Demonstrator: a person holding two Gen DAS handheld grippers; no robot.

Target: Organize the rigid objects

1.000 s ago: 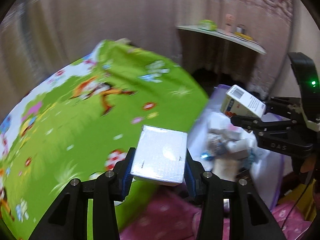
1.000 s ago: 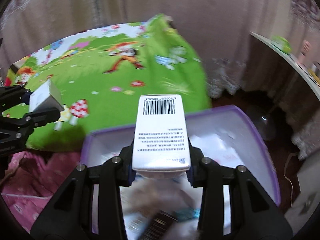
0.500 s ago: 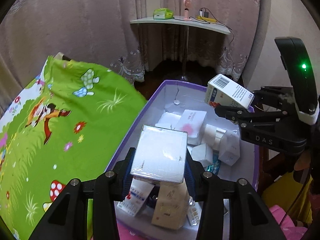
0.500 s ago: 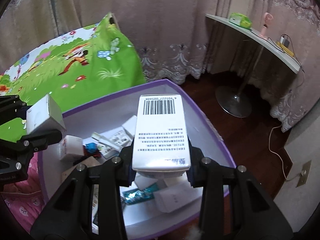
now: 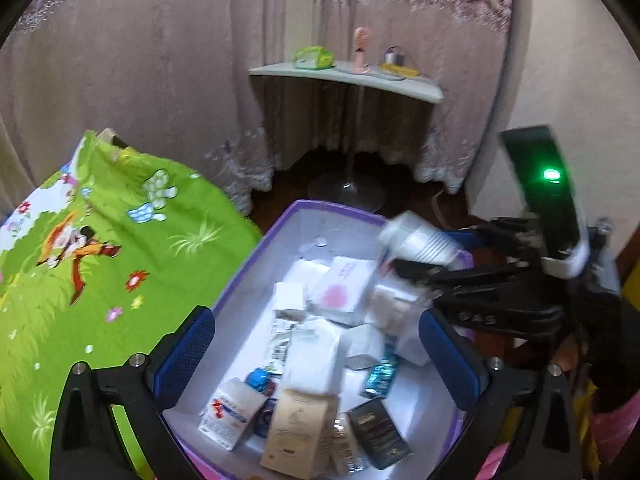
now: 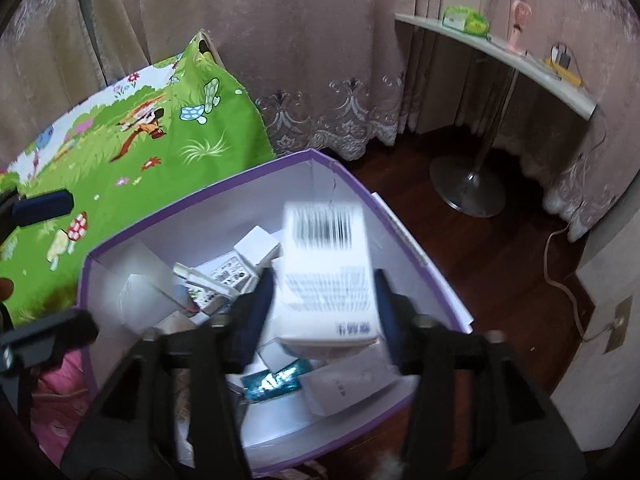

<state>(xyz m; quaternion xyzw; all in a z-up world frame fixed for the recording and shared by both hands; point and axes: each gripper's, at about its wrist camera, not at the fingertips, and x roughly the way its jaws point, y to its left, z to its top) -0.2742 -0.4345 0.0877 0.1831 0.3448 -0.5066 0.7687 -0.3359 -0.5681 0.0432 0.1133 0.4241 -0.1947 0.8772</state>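
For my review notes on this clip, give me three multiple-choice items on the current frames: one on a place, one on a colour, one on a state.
1. Where do the small boxes lie?
A. on the green sheet
B. in the storage bin
C. on the shelf

2. What colour is the bin's rim?
A. purple
B. red
C. black

3. How does the left claw stand?
A. shut on a white box
B. shut on nothing
C. open, with nothing between its pads

Key: 1 B, the small boxes are piled inside the storage bin. 2 A, its edge is purple in both views. 3 C, the left claw has just been opening and its blue pads stand far apart over the bin.
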